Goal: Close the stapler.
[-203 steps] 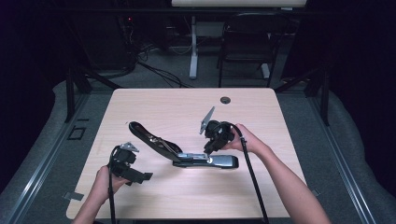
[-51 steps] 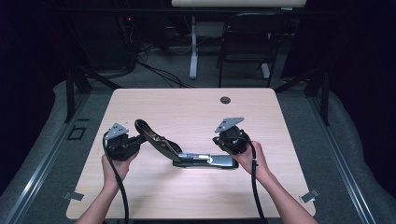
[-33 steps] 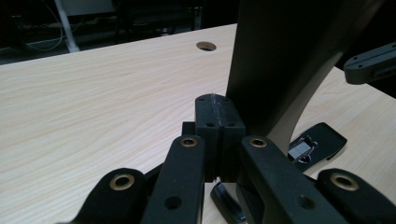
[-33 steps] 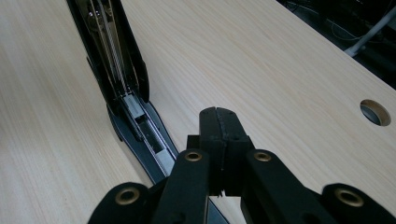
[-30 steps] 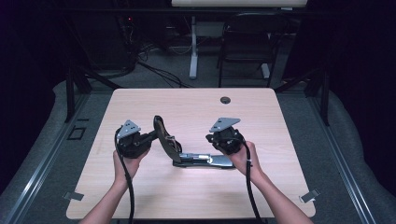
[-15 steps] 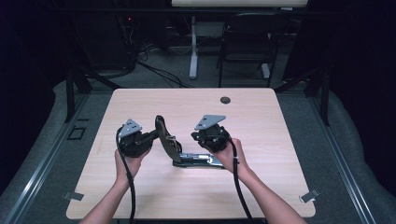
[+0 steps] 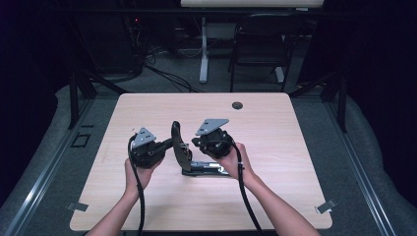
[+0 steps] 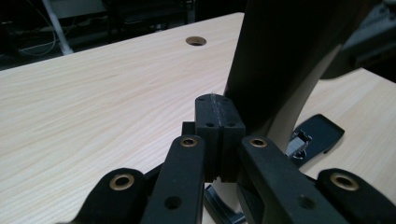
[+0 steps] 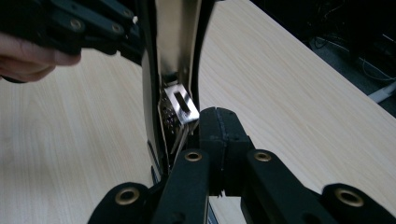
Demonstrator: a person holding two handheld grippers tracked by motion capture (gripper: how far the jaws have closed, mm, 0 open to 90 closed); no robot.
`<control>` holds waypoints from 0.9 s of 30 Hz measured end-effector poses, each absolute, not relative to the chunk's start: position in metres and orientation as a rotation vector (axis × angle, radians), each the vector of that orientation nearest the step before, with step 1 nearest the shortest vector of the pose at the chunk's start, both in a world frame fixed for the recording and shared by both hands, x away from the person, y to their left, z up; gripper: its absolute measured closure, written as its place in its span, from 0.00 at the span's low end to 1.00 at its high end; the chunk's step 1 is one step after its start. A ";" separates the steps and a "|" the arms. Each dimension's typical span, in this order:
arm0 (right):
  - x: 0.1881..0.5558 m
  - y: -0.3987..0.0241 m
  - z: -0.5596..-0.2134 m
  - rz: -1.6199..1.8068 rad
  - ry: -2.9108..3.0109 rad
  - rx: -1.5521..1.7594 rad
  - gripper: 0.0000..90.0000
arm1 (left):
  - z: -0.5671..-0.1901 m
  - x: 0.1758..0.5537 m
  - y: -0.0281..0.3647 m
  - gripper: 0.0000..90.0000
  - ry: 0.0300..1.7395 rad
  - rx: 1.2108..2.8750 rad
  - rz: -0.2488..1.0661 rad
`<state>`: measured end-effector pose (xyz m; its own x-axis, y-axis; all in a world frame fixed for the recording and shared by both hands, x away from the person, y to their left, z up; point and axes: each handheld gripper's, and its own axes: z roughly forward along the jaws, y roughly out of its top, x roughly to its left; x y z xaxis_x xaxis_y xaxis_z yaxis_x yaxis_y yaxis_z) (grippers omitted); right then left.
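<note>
Between the closed, empty left gripper [image 7: 164, 145] and right gripper [image 7: 195, 143], the hinged stapler [image 7: 183, 153] looks stiff and heavy, best pushed by its raised arm.

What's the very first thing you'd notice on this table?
A big black stapler in the middle of the wooden table, its top arm swung up almost straight while its base lies flat. The left gripper and right gripper, both shut, close in on that arm from either side. Behind them, a small round hole sits near the table's far edge.
</note>
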<state>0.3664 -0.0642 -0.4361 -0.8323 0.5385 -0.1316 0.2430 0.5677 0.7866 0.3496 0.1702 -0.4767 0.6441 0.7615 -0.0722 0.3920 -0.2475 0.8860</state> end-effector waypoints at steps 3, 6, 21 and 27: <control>0.365 -0.064 -0.432 1.173 2.436 0.634 1.00 | -0.478 0.349 0.166 1.00 0.902 1.892 0.453; 0.364 -0.065 -0.427 1.203 2.418 0.633 1.00 | -0.481 0.349 0.162 1.00 0.893 1.926 0.440; 0.365 -0.116 -0.434 1.277 2.418 0.733 1.00 | -0.490 0.352 0.154 0.93 0.896 2.003 0.379; 0.365 -0.138 -0.449 1.258 2.413 0.792 1.00 | -0.492 0.357 0.159 0.83 0.921 2.001 0.357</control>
